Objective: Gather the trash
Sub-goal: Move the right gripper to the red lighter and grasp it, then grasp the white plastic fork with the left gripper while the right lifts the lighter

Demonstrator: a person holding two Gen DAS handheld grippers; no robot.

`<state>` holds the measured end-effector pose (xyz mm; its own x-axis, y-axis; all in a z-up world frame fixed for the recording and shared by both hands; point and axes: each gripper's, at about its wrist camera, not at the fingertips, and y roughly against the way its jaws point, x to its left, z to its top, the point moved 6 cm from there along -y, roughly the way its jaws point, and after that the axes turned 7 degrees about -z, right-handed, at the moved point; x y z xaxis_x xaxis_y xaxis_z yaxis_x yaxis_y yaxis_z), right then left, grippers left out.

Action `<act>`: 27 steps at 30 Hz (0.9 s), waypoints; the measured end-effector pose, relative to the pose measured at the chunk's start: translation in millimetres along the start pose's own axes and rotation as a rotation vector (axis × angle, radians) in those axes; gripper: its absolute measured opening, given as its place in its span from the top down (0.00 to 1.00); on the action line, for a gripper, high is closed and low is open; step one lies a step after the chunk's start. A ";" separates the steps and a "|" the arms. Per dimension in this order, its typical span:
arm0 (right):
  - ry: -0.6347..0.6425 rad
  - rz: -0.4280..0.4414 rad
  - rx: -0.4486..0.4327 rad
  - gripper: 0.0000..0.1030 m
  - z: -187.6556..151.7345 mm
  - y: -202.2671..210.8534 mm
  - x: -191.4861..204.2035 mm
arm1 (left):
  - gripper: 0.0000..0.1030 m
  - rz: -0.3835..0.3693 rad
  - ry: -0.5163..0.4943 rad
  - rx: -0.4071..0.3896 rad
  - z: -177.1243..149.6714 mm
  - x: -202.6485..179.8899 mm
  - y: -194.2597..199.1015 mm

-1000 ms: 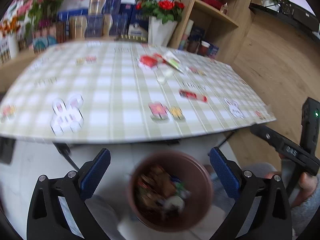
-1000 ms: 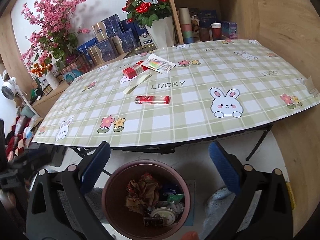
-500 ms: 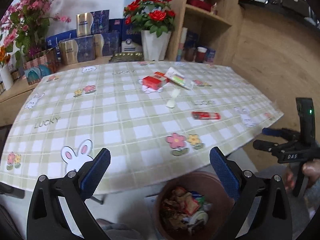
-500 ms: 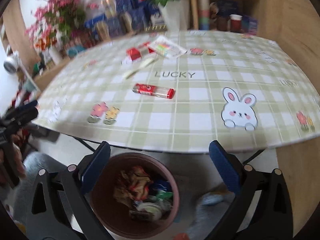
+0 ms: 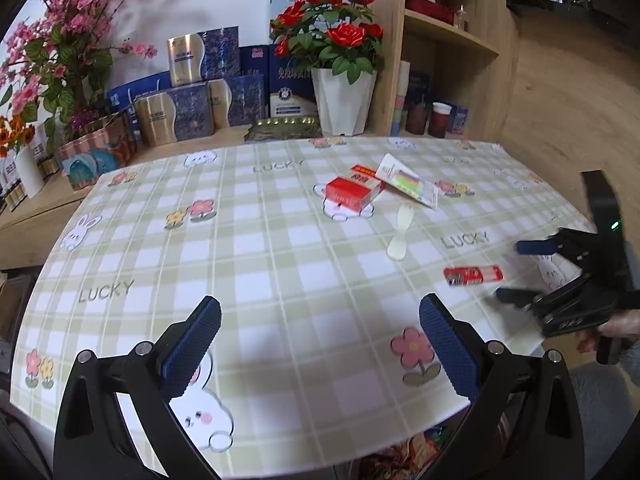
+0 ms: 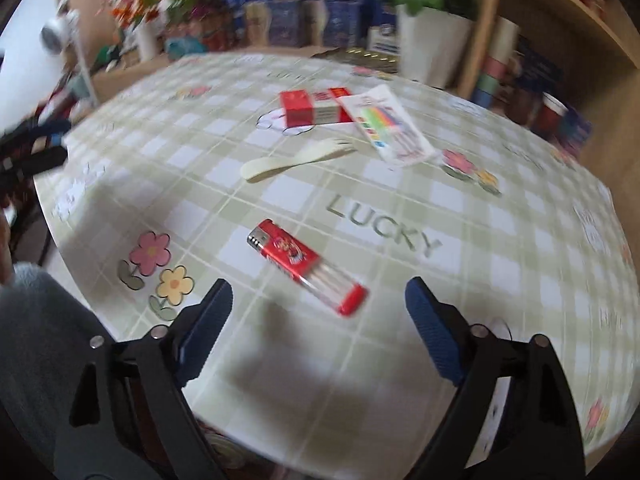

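A red lighter (image 6: 307,266) lies on the checked tablecloth just ahead of my open, empty right gripper (image 6: 318,334); it also shows in the left wrist view (image 5: 473,275). Farther back lie a cream plastic spork (image 6: 296,160), a red cigarette box (image 6: 310,109) and a white packet with coloured stripes (image 6: 386,125). My left gripper (image 5: 320,346) is open and empty above the table's near edge. The right gripper (image 5: 516,270) shows at the right of the left wrist view, close to the lighter. The trash bin's contents (image 5: 408,454) peek out under the table edge.
A white vase of red roses (image 5: 344,98), blue and gold gift boxes (image 5: 192,98) and pink blossoms (image 5: 60,44) stand behind the table. Wooden shelves (image 5: 448,36) with cups stand at the back right. The table edge (image 5: 360,448) is right below my left gripper.
Both grippers have risen from beside the brown trash bin to above the tabletop. The right gripper has moved in close to the red lighter. Both stay open.
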<state>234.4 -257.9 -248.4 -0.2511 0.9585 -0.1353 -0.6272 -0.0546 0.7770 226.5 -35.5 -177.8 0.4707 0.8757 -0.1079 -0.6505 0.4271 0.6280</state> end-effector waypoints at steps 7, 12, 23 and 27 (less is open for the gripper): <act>0.056 0.056 0.043 0.42 13.8 -31.1 10.5 | 0.30 -0.040 0.026 0.029 4.0 -0.9 -20.9; 0.008 0.109 0.042 0.50 16.6 -34.5 5.8 | 0.57 -0.069 0.032 0.076 -2.4 -1.5 -33.4; -0.049 0.133 -0.001 0.72 11.1 -28.3 9.8 | 0.64 -0.127 0.048 0.122 -9.4 -11.8 -52.1; -0.232 0.155 -0.056 0.74 12.3 -19.9 -9.4 | 0.61 -0.187 0.025 0.158 -9.1 -24.1 -63.8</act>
<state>258.3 -262.4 -255.0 -0.1756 0.9757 0.1314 -0.6356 -0.2143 0.7417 251.2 -81.8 -222.3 0.5581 0.7907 -0.2515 -0.4509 0.5435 0.7080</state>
